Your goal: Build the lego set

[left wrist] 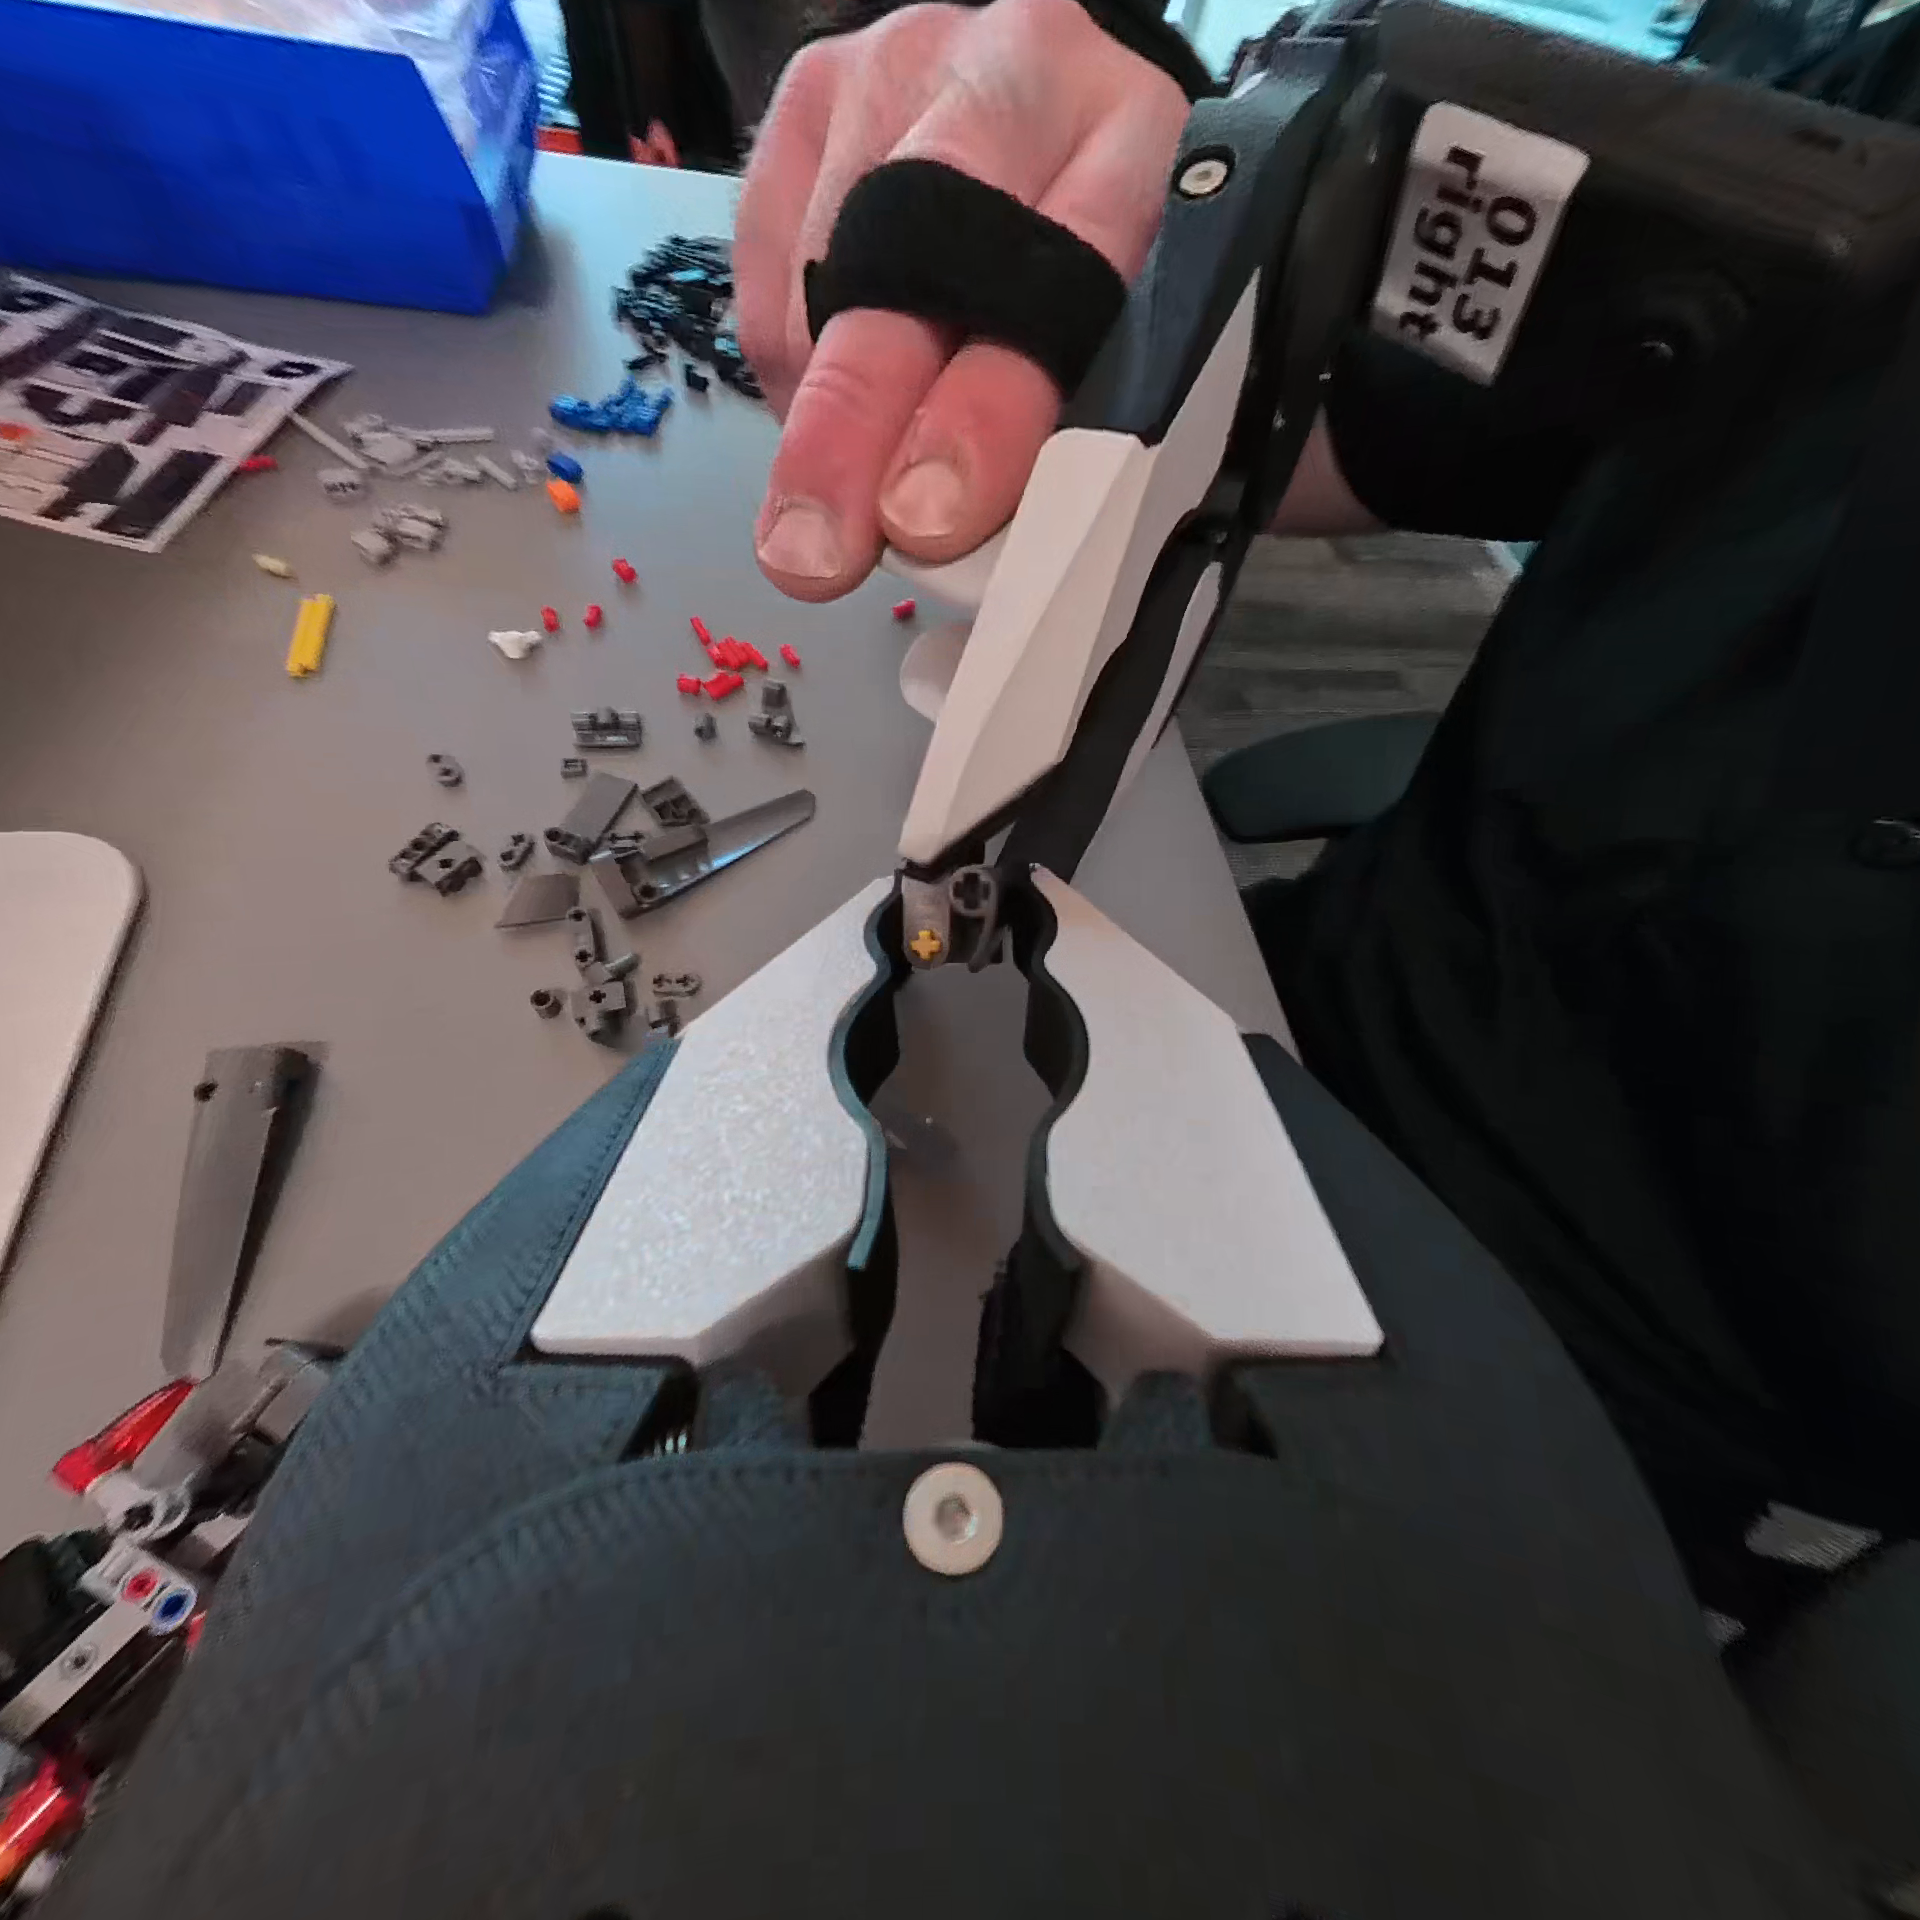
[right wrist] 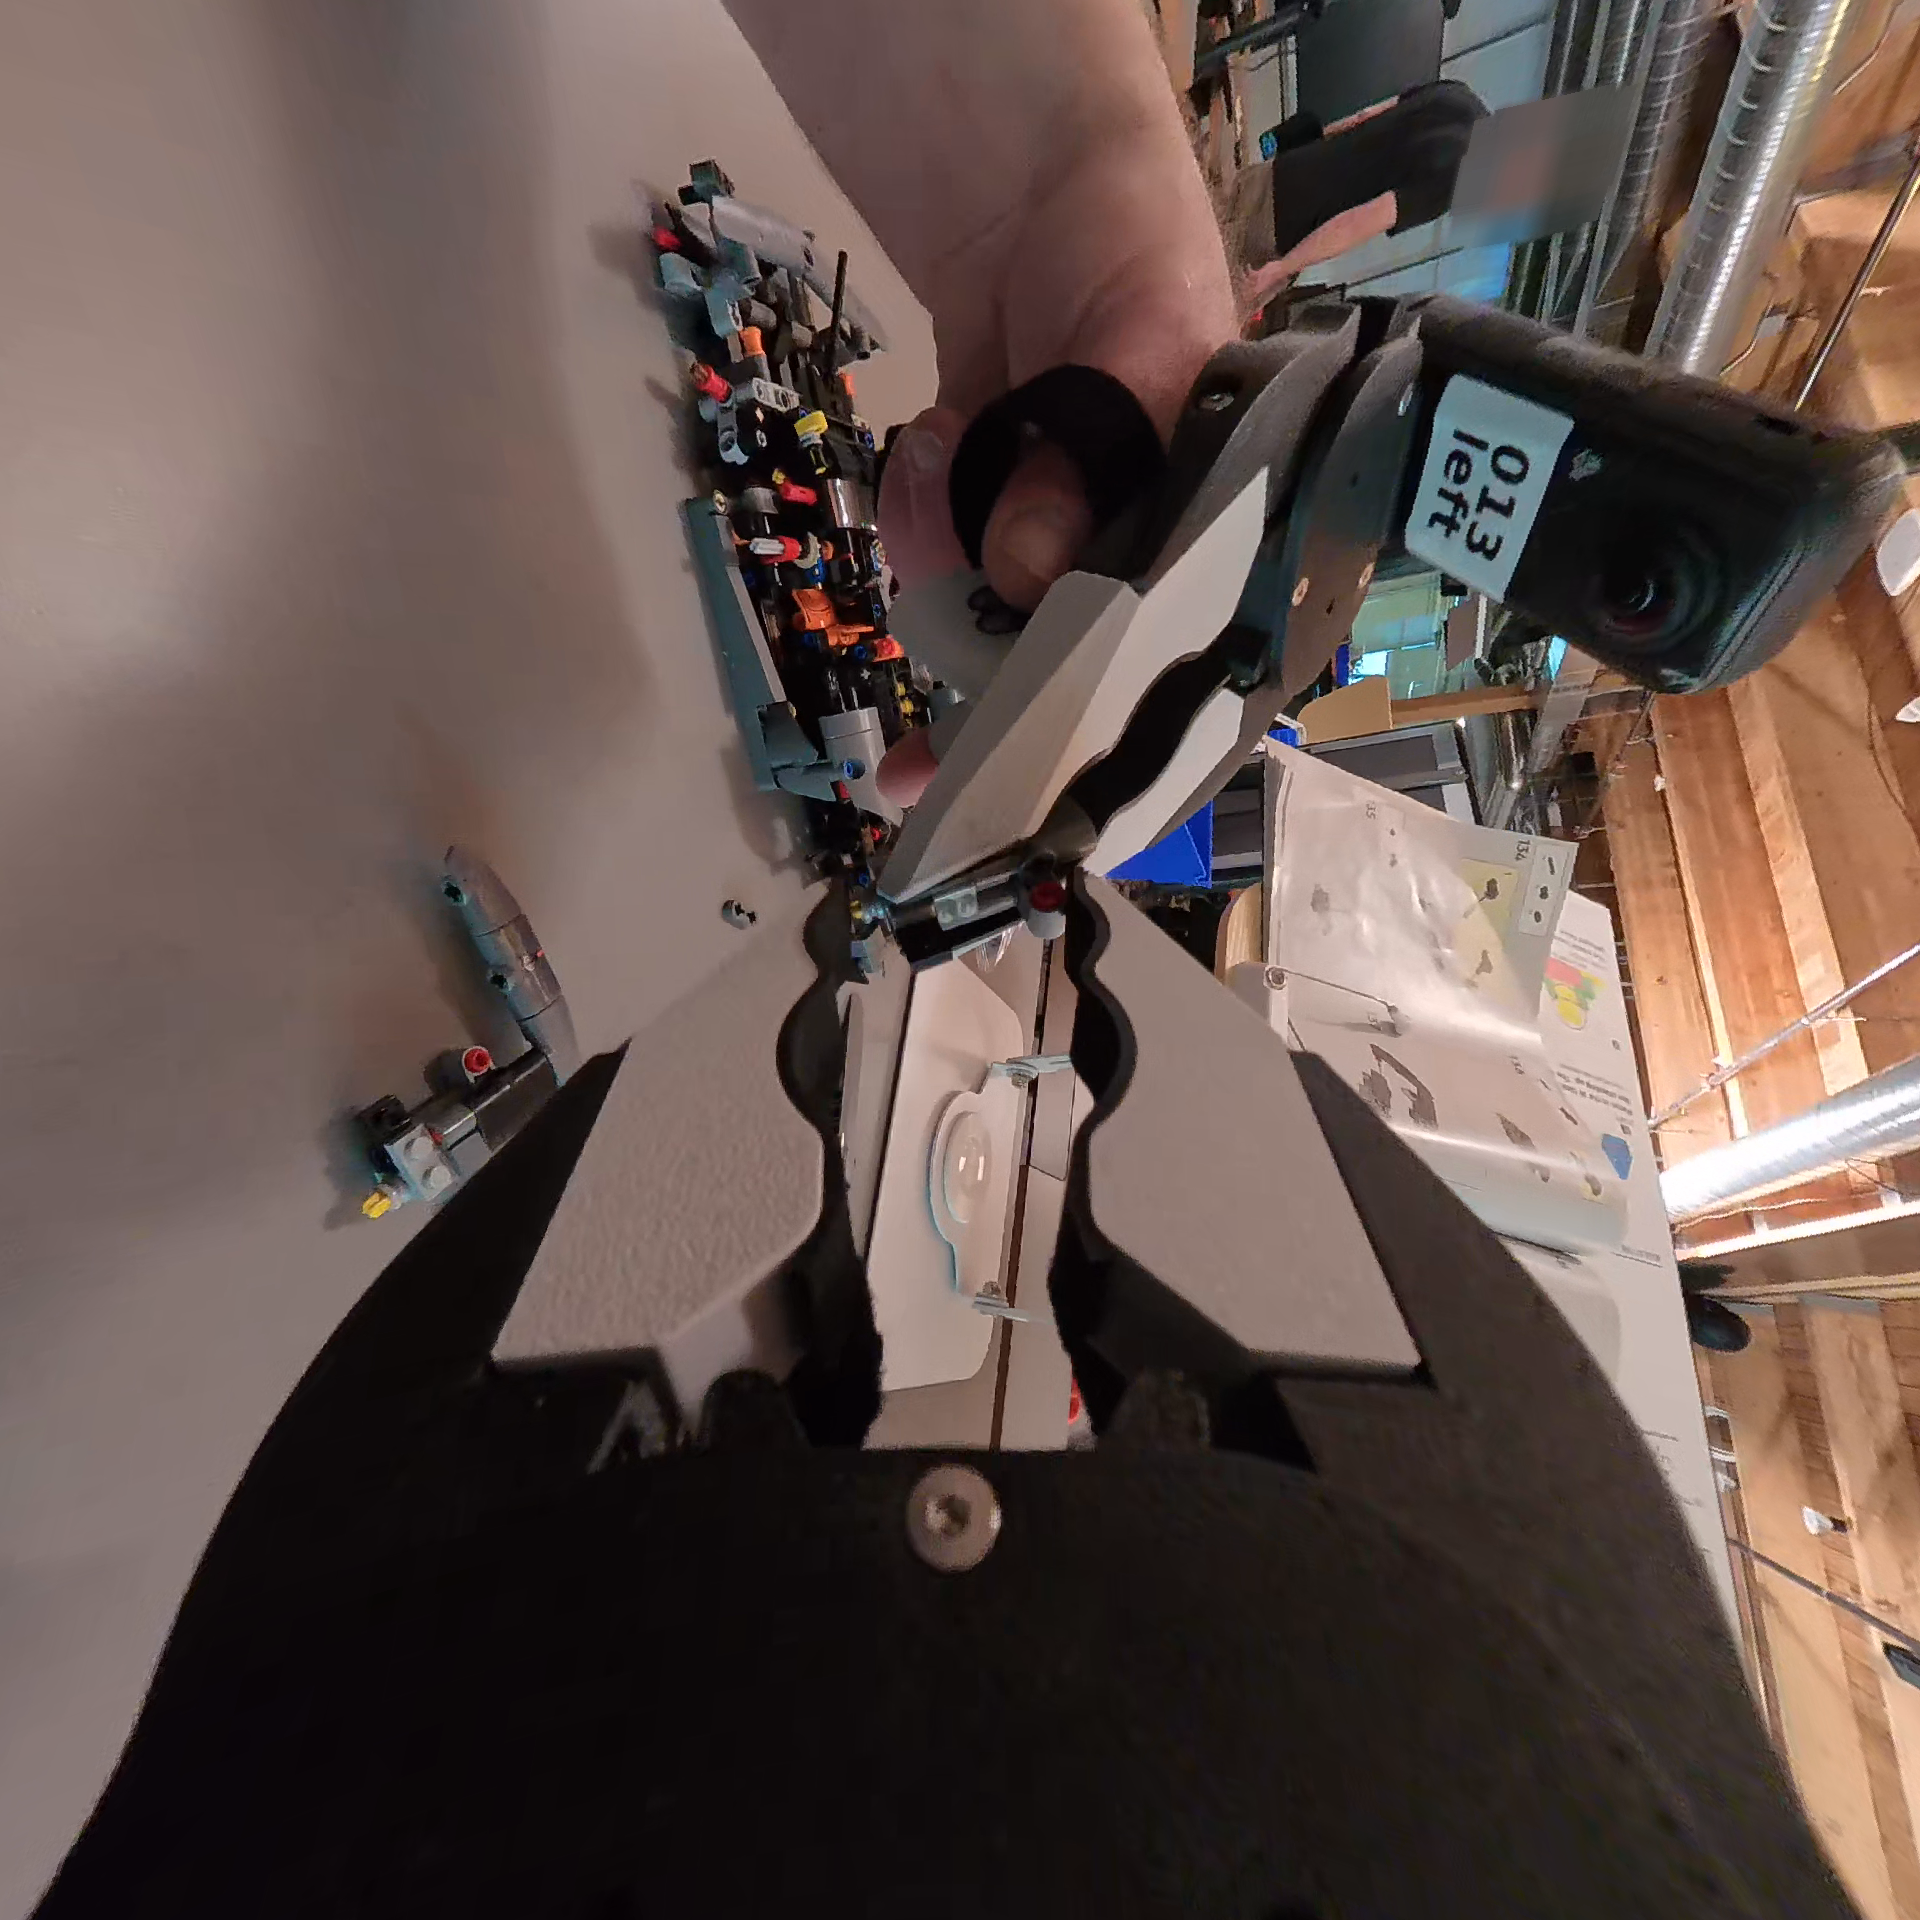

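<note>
My left gripper is shut on a small dark grey brick assembly that has a yellow cross axle end. I hold it above the grey table. My right gripper comes down from above and meets the same assembly at its fingertips. In the right wrist view the right gripper spans the assembly lengthwise. One pad is at its red pin end and the other at its far end. The left gripper grips it from the upper right.
Loose grey bricks, red pins and blue pins are scattered on the table. A blue bin and a sticker sheet lie at the far left. A large part-built model, an instruction booklet and a white tray are nearby. The tips of both grippers are at nearly the same place.
</note>
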The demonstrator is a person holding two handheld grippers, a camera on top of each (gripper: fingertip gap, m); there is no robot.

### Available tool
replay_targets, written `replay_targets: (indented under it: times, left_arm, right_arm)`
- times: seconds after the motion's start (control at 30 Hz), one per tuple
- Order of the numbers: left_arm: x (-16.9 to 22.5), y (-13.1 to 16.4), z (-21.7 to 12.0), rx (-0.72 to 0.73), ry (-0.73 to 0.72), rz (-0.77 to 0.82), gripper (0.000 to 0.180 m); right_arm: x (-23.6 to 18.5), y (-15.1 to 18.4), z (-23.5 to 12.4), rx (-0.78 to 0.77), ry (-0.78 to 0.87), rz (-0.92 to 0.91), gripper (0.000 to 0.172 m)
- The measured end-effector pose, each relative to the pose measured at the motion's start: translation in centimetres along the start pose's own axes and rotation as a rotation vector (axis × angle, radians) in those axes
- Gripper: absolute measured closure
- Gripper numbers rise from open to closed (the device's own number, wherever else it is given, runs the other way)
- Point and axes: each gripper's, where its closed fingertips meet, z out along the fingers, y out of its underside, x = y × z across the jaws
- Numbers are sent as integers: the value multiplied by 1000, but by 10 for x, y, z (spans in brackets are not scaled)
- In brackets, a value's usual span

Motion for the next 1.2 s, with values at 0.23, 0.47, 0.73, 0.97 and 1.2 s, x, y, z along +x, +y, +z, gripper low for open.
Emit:
replay_targets:
  times: [0.23,0.47,0.73,0.97,1.2]
  left_arm:
    - [-11,-11,-1,87,-26,-58,158]
    - [-26,-38,-30,332,-235,-8,149]
    - [-26,-47,-39,463,-241,-94,147]
    - [-20,-47,-34,484,-176,-125,145]
    - [-18,-48,-27,508,-135,-148,166]
  right_arm:
    - [8,11,-1,-8,76,55,134]
    - [28,15,-6,78,170,260,133]
    - [47,12,-15,274,179,563,134]
    - [50,10,-16,190,316,368,134]
    - [42,11,-8,120,300,297,133]
